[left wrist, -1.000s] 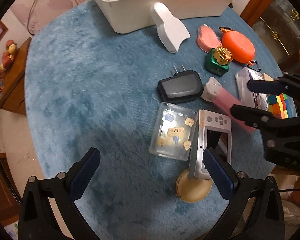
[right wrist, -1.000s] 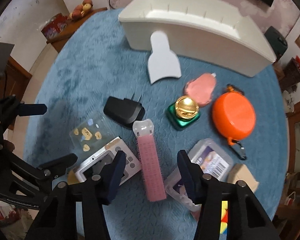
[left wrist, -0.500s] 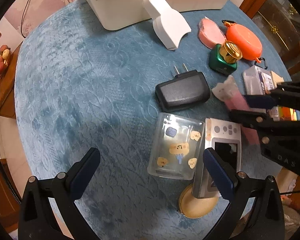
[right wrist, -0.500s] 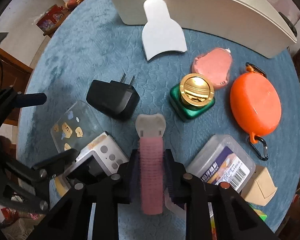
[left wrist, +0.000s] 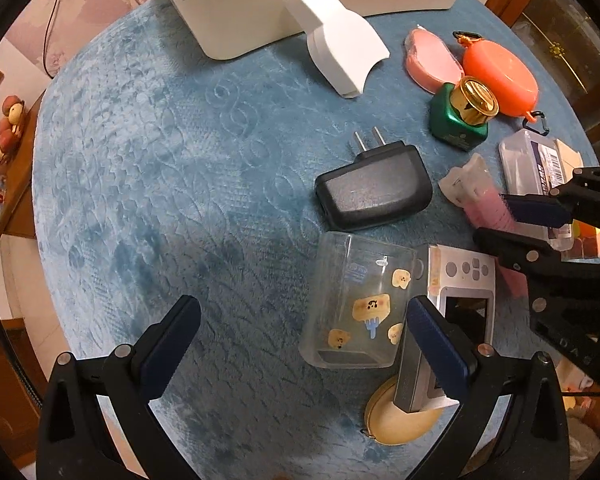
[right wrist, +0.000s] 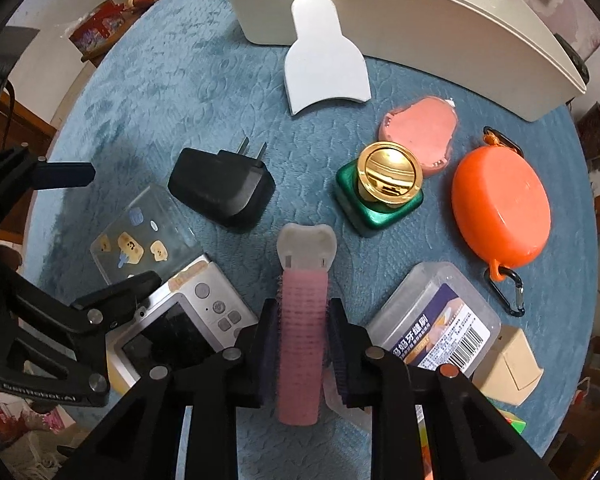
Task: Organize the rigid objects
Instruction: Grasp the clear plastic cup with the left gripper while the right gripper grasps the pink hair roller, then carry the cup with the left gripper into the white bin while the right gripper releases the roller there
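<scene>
My right gripper (right wrist: 303, 320) is shut on the pink hair roller clip (right wrist: 303, 320), which has a white tooth-shaped end; it shows at the right in the left wrist view (left wrist: 476, 196). My left gripper (left wrist: 300, 332) is open and empty over the table's near side, its right finger beside a clear case with cartoon stickers (left wrist: 360, 304) and a silver camera (left wrist: 460, 280). A white bin (right wrist: 400, 12) stands at the far edge of the blue table (left wrist: 160, 160).
Around the clip lie a black plug adapter (right wrist: 220, 186), a green bottle with gold cap (right wrist: 382, 188), an orange case (right wrist: 500, 204), a pink piece (right wrist: 420, 128), a white scoop-shaped piece (right wrist: 324, 64), a clear labelled box (right wrist: 436, 320), a beige box (right wrist: 504, 364).
My right gripper moved forward and closed on the pink clip. Both cameras moved lower and closer to the table; the left gripper stayed open.
</scene>
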Available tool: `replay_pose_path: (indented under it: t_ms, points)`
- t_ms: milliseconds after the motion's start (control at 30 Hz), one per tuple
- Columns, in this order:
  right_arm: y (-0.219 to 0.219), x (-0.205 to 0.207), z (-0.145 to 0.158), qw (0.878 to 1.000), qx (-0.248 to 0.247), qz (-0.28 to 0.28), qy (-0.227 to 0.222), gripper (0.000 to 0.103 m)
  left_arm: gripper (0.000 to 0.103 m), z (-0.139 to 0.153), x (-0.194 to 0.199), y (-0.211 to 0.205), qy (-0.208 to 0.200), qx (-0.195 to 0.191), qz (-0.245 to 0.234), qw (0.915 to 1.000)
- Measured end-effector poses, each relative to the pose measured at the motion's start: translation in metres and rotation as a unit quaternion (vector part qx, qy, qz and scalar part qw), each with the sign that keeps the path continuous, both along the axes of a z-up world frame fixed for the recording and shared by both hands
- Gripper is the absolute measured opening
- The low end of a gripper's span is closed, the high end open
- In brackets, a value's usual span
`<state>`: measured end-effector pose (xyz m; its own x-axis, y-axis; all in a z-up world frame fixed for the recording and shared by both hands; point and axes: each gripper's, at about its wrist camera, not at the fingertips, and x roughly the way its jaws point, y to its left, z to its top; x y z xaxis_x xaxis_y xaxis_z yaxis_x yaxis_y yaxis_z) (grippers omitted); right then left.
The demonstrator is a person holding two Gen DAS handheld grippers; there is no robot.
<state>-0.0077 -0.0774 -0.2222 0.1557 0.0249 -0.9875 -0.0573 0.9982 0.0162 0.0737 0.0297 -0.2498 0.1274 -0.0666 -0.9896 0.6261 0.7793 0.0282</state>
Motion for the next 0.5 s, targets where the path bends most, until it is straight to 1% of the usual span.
replay_pose_path:
  t_ms: [67,100,133,167,200,233,267,300,333,367,400,433,500]
  points:
    - [0.008,0.007,-0.004,1.0,-0.003,0.001,0.002,0.025,0.102,-0.003,-0.001,0.0,0.007,0.0,0.006,1.0]
    - [0.012,0.012,-0.006,1.0,-0.004,0.002,0.004,0.025,0.099,-0.004,0.0,-0.001,0.016,-0.002,0.008,0.9998]
    - [0.013,0.012,-0.006,1.0,-0.005,0.001,0.005,0.025,0.093,-0.002,0.003,-0.005,0.028,-0.007,0.01,0.9995]
    - [0.013,0.013,-0.006,1.0,-0.005,0.0,0.006,0.025,0.089,-0.007,0.011,-0.005,0.039,-0.011,0.011,0.9991]
    - [0.014,0.013,-0.006,1.0,-0.005,-0.001,0.007,0.025,0.078,-0.009,0.011,-0.006,0.048,-0.013,0.01,0.9987]
    - [0.018,0.013,-0.006,1.0,-0.005,-0.002,0.007,0.025,0.064,-0.012,0.01,-0.007,0.056,-0.01,0.007,0.9984]
    - [0.025,0.021,-0.009,1.0,-0.006,-0.002,0.007,0.025,0.056,-0.015,0.008,-0.01,0.054,-0.002,0.004,0.9985]
    - [0.022,0.023,-0.009,1.0,-0.005,-0.003,0.008,0.025,0.049,-0.017,0.007,-0.011,0.048,0.009,0.001,0.9988]
    - [0.023,0.023,-0.009,1.0,-0.005,-0.003,0.008,0.025,0.046,-0.019,0.006,-0.013,0.041,0.018,-0.003,0.999]
    - [0.018,0.024,-0.008,1.0,-0.004,-0.003,0.007,0.025,0.043,-0.019,0.004,-0.014,0.037,0.017,-0.005,0.9992]
    - [0.015,0.024,-0.007,1.0,-0.002,-0.004,0.007,0.025,0.033,-0.019,0.004,-0.013,0.039,0.01,-0.003,0.9992]
    - [0.014,0.024,-0.008,1.0,0.001,-0.004,0.007,0.024,0.031,-0.018,0.001,-0.015,0.041,0.005,-0.001,0.9991]
    - [0.011,0.024,-0.007,1.0,0.008,-0.008,0.006,0.024,0.03,-0.016,0.002,-0.013,0.035,0.001,0.006,0.9994]
